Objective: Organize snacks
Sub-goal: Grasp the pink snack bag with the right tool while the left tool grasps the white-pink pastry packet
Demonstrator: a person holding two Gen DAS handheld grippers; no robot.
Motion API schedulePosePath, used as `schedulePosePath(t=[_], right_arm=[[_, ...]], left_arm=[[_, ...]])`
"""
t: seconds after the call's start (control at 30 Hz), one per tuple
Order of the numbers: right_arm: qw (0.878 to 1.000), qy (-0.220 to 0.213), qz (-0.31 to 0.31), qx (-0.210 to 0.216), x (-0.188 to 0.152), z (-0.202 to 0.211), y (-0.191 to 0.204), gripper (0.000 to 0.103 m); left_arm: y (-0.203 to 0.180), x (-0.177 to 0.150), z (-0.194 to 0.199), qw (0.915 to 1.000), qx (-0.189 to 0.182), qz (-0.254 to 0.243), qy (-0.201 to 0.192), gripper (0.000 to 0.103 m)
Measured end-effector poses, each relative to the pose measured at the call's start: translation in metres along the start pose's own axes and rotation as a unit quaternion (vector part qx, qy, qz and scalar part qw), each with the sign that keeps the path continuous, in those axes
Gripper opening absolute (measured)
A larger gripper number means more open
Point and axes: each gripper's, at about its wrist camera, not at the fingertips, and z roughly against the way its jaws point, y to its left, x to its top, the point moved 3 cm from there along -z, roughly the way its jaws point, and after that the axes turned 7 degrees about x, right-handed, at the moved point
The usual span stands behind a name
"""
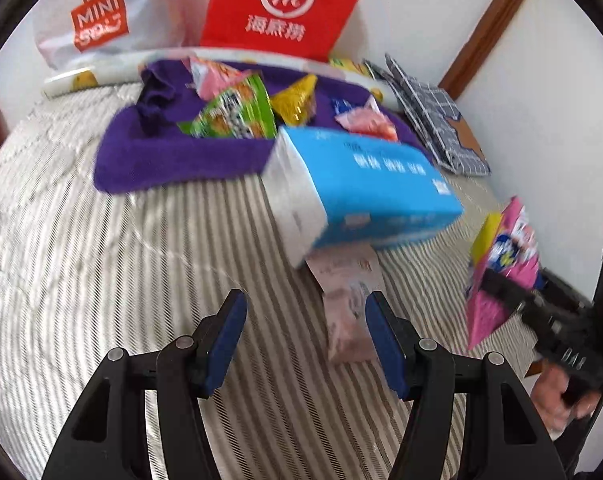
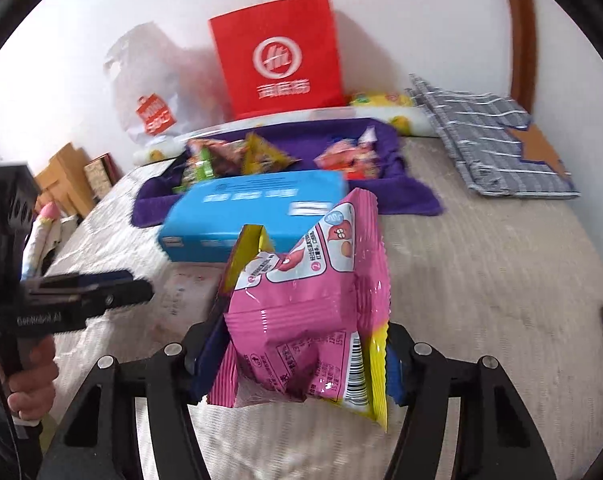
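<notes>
Pink and yellow crinkly snack packet (image 2: 313, 312) is clamped upright in the right gripper (image 2: 301, 356), above the striped bed cover (image 2: 481, 280). Left gripper (image 1: 305, 340) hangs wide open, holding nothing, beside a pale pink packet (image 1: 347, 312). Blue tissue box (image 1: 365, 188) lies ahead; more snacks crowd the purple towel (image 1: 173, 160) toward the far edge.

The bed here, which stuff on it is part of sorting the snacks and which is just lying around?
Part of the job: pink snack bag in the right gripper; snack packets on the purple towel.
Lying about: blue tissue pack, red bag, checked cloth.
</notes>
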Motion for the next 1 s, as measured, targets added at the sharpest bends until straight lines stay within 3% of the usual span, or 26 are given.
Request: schedulePosePath(t=[0.27,0.6,0.8,0.83,1.0], right_arm=[[0.999,-0.009,-0.024,-0.020,-0.012,0.015,-0.037,0.062],[0.999,-0.004,-0.026,-0.022,-0.022,0.012,-0.049,0.062],[0.999,-0.004,-0.025,-0.022,-0.017,0.001,-0.056,0.062],[1.000,-0.003,-0.022,-0.022,-0.015,-0.002,-0.056,0.062],[1.000,-0.004,-0.017,-0.011,-0.001,-0.016,-0.059,0.062]], left_arm=[[-0.019,-0.006,-0.013,1.0000,0.003,-0.001,0.009,0.063],[-0.057,-0.004,-0.030,0.9960,0.084,-0.028,-0.006,0.064],[-0.073,-0.008,-0.038,0.9845,0.160,-0.065,-0.033,0.051],[-0.075,-0.008,-0.038,0.9842,0.159,-0.068,-0.037,0.046],[-0.075,-0.008,-0.038,0.9847,0.156,-0.066,-0.042,0.043]])
